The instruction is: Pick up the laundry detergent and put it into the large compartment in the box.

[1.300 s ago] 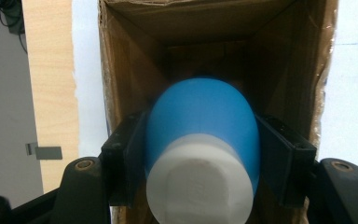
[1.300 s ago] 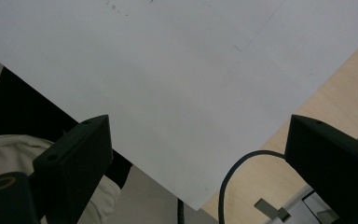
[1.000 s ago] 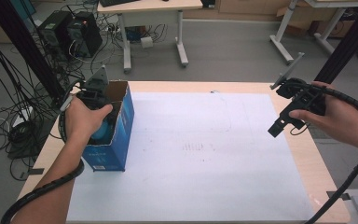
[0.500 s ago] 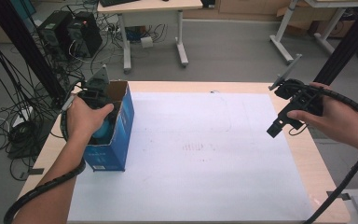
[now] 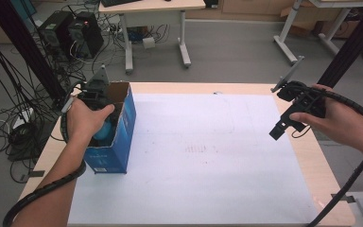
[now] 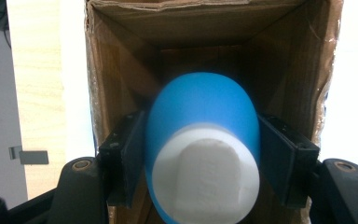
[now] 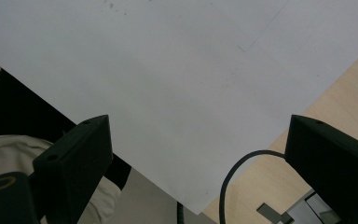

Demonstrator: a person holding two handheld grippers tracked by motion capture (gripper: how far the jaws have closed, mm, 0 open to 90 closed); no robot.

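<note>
- At the far left, on the floor beyond the table, black computer towers stand among a tangle of cables.
- An open blue cardboard box stands upright on the left edge of the table, on the white sheet that covers most of the wooden tabletop.
- The left hand reaches down into the box's open top, holding the left gripper.
- In the left gripper view, its two black jaws are closed partway and press against both sides of a blue bottle with a white cap. The bottle sits inside the box, between its brown inner walls, cap end towards the camera.
- From above, the hand and gripper body hide most of the bottle; a sliver of blue shows under the fingers.
- The middle of the sheet is bare except for faint marks.
- At the right, the right hand holds the right gripper above the sheet's right edge, well apart from the box.
- In the right gripper view, its jaws stand wide apart with nothing between them; the sheet and a strip of wood lie below.
- A second desk stands on the grey floor behind.
</note>
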